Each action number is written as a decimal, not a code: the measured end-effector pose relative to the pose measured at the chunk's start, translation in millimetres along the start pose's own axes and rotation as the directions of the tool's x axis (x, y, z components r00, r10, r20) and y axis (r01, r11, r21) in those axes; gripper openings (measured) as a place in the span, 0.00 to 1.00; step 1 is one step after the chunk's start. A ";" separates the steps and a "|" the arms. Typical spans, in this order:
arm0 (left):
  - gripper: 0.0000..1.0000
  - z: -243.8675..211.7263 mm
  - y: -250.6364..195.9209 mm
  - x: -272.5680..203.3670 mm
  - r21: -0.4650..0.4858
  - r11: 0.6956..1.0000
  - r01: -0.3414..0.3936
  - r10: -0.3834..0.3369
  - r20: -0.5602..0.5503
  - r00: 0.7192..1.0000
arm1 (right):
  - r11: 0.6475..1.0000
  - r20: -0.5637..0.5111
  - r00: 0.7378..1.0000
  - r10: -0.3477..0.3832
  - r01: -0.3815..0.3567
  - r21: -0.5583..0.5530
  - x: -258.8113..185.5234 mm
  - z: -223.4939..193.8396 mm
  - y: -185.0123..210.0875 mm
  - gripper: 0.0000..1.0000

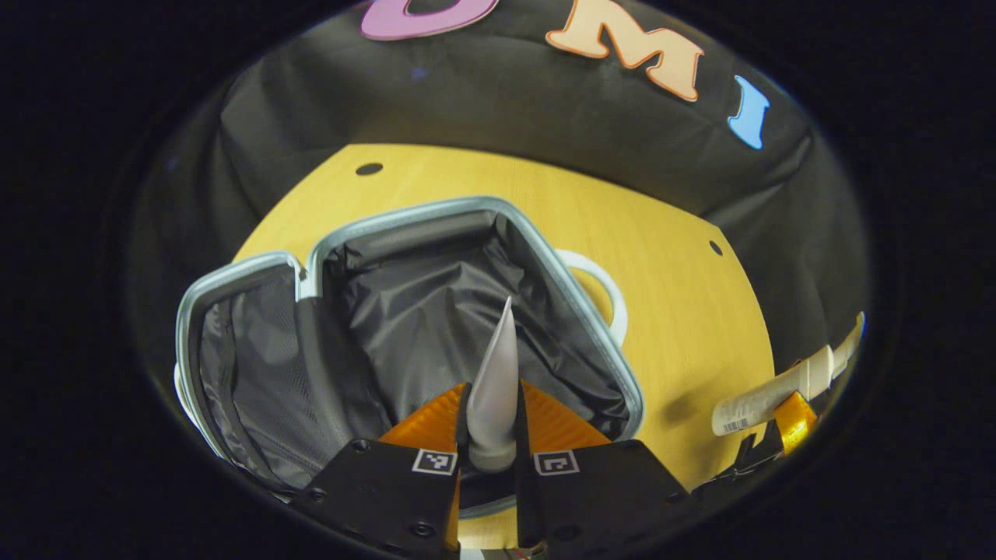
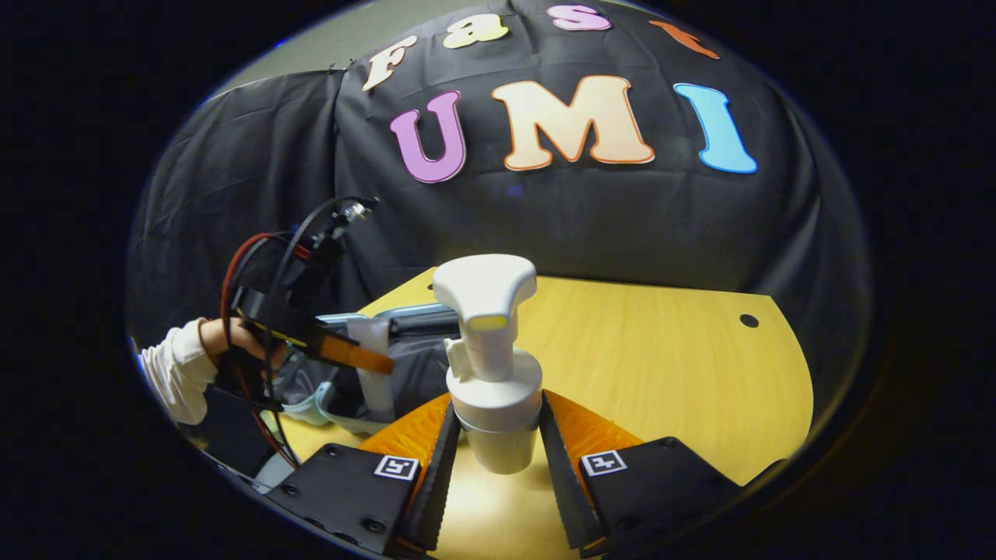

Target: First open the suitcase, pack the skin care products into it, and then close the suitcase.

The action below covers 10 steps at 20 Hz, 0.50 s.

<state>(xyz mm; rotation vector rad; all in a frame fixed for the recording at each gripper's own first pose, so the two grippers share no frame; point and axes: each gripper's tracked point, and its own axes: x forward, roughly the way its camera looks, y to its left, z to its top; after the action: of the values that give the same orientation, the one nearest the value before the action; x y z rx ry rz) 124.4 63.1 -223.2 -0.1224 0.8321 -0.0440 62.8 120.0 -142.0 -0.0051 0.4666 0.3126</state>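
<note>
Wooden tabletop (image 1: 685, 311) carries the suitcase (image 1: 405, 327), already open, grey lining showing, both halves empty as far as visible. Left gripper view: left gripper (image 1: 493, 435) is clenched on a pale tube (image 1: 498, 373), tip pointing forward, hanging over the open right half of the suitcase. Off to the right, the other gripper carries the bottle (image 1: 778, 389) above the tabletop edge.

Right gripper view: right gripper (image 2: 498, 459) grasps a white pump bottle (image 2: 490, 365) by its body, upright, lifted off the tabletop, well apart from the suitcase. Farther left, a hand (image 2: 233, 342) in a white sleeve holds the left gripper with the tube over the suitcase.

Progress: opening done. Packing not yet done; tube looks about ready to drop in, bottle next, then closing the lid.
</note>
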 end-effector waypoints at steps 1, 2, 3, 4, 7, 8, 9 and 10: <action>0.23 -3.4 3.7 1.9 -0.018 1.000 0.014 -0.014 -0.022 1.000 | 1.000 -0.003 1.000 0.007 -0.007 0.002 4.0 4.8 11.6 0.59; 0.25 -1.2 4.9 3.6 -0.038 0.999 0.034 -0.035 -0.024 0.999 | 1.000 -0.007 1.000 0.014 -0.014 0.004 8.3 6.5 22.2 0.61; 0.25 -0.9 6.6 3.4 -0.050 0.997 0.050 -0.052 -0.035 0.998 | 1.000 -0.012 1.000 0.023 -0.023 0.005 12.8 9.4 33.0 0.61; 0.29 -1.9 10.0 5.3 -0.053 0.997 0.059 -0.061 -0.039 0.997 | 0.999 -0.017 0.999 0.033 -0.033 0.006 18.0 12.2 43.2 0.58; 0.67 7.7 21.3 1.2 -0.060 0.995 0.079 -0.080 -0.018 0.997 | 0.999 -0.021 0.999 0.049 -0.049 -0.021 34.4 20.7 67.1 0.60; 0.84 9.8 24.6 -3.0 -0.071 0.994 0.081 -0.082 -0.007 0.997 | 0.998 -0.024 0.998 0.055 -0.056 -0.032 41.3 23.7 74.3 0.58; 0.88 13.5 27.3 -8.3 -0.078 0.993 0.091 -0.091 0.005 0.996 | 0.997 -0.026 0.998 0.065 -0.066 -0.038 47.4 25.4 81.7 0.61; 0.94 18.4 30.0 -16.7 -0.086 0.991 0.101 -0.098 0.029 0.995 | 0.996 -0.031 0.997 0.074 -0.075 -0.041 53.2 23.7 87.4 0.58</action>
<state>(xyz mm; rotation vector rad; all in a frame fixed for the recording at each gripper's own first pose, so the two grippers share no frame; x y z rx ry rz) 126.5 95.9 -202.4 -0.2461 0.8031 -0.1000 92.3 220.8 -138.6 -0.0334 0.4896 0.3958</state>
